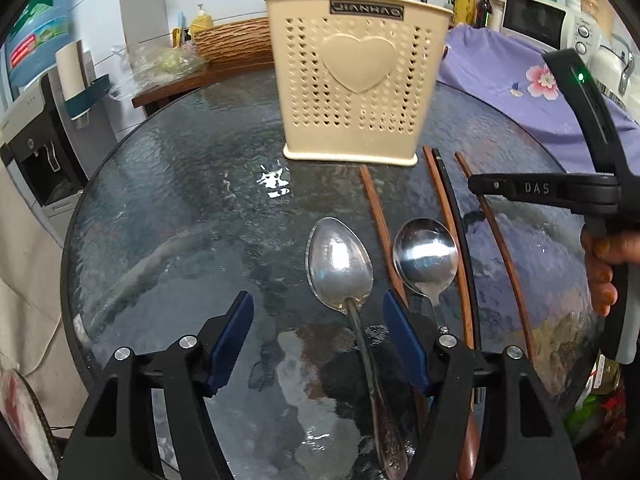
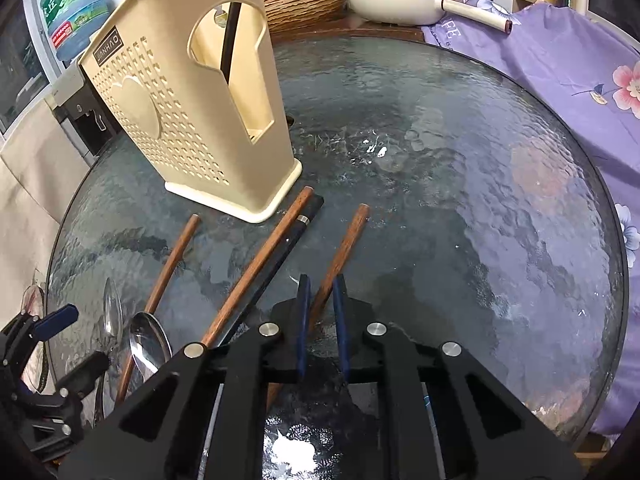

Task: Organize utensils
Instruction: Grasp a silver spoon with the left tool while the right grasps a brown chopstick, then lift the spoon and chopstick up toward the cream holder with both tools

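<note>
A cream perforated utensil holder (image 1: 352, 76) stands on the round glass table (image 1: 180, 200); in the right wrist view (image 2: 192, 112) it holds a dark stick. Two metal spoons, a large one (image 1: 340, 264) and a rounder one (image 1: 426, 256), lie in front of it among several brown chopsticks (image 1: 378, 224) and a black one (image 1: 460, 232). My left gripper (image 1: 318, 312) is open, its pads straddling the large spoon's handle. My right gripper (image 2: 322, 292) has its pads closed around a brown chopstick (image 2: 344, 248) lying on the table.
A purple floral cloth (image 2: 560, 60) covers the table's right side. A white pan (image 2: 396, 0) and a wicker basket (image 1: 236, 42) sit behind the table. A water dispenser (image 1: 36, 128) stands left. A microwave (image 1: 536, 20) is at the back right.
</note>
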The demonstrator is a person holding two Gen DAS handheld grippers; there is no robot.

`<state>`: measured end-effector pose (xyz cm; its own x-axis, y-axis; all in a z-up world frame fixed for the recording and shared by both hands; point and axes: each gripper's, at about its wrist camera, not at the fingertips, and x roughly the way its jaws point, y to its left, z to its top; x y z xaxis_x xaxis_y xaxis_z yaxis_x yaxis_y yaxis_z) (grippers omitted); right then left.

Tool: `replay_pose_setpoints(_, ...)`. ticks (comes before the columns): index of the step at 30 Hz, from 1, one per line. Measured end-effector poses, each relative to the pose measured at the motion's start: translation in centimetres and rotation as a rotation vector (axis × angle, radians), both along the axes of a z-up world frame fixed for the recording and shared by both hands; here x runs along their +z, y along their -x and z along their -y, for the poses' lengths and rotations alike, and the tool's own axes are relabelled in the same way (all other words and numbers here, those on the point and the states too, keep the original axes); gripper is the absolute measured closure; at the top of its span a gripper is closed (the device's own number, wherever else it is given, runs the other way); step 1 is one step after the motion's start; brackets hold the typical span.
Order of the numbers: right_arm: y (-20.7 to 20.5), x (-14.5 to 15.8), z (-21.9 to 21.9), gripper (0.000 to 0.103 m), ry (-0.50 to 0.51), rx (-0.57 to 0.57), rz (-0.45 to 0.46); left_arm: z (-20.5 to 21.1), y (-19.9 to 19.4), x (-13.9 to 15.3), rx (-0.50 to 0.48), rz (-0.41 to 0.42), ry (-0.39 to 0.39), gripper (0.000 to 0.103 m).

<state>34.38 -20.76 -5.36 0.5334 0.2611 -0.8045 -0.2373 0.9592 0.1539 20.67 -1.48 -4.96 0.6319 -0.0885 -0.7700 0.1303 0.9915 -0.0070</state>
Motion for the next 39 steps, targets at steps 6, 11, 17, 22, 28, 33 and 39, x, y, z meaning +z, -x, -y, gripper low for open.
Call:
replay_pose_setpoints(6,0.3,0.0,-0.4,0.091,0.021,0.008,0.008,0.4,-0.8,-0.8,-0.003,-0.02,-0.013,0.045)
replay_pose_setpoints(11,0.1,0.1,-0.7,0.091,0.033,0.005,0.0,0.6,-1.8,-0.7,0.005,-0.022,-0.02,0.045)
replay_pose_setpoints(17,-0.4,0.2,-1.1,0.091,0.058,-0.001,-0.01,1.0,-3.1,-0.7,0.021,-0.026,-0.014,0.051)
replay_pose_setpoints(22,-0.5,0.3,-1.3,0.091,0.069,-0.003,-0.013,1.2,-3.5,-0.6,0.024,-0.03,-0.011,0.061)
replay_pose_setpoints(28,-0.7,0.2,-1.1,0.095,0.06,-0.014,-0.017,1.1,-3.7,-0.2,0.019,-0.02,0.002,0.066)
replay_pose_setpoints(33,-1.3,0.1,-0.2,0.096,0.027,-0.027,-0.023,0.7,-3.8,1.0,0.014,0.011,0.01,0.066)
replay_pose_setpoints(39,-1.6,1.0,1.6,0.096,-0.094,-0.033,-0.009,0.1,-4.2,2.9,0.006,0.058,0.051,0.066)
